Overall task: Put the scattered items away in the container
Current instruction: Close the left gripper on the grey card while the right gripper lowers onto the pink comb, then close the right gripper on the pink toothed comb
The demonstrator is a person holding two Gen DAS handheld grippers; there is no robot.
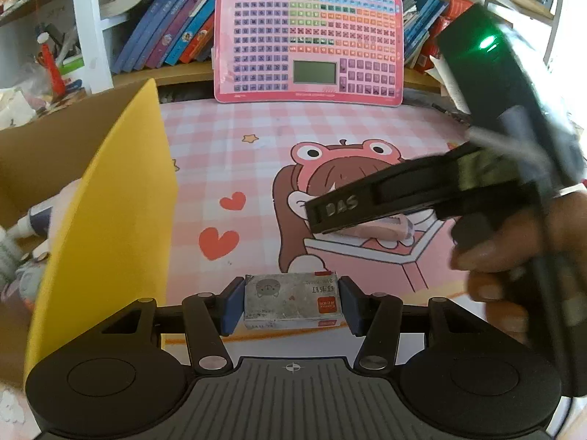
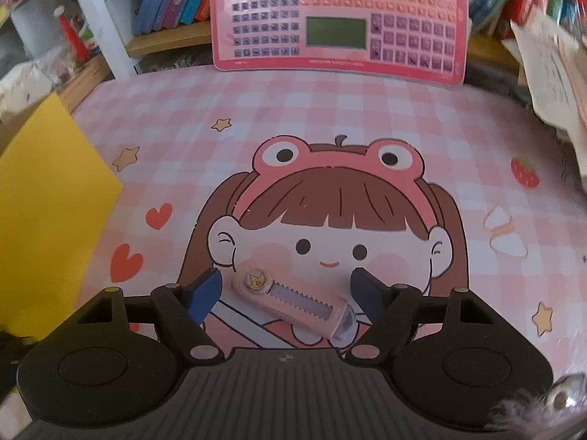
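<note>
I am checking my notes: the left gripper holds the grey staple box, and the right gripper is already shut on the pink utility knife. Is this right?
Not quite. The left gripper does hold the grey staple box, but the right gripper is open around the pink utility knife, its fingers apart from it, as the right wrist view shows.

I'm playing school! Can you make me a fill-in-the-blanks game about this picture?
1. The left gripper is shut on a small grey ____.
2. The pink utility knife lies between the ____ jaws of the right gripper.
3. The cardboard box's raised flap is coloured ____.

Missing words: box; open; yellow
</note>
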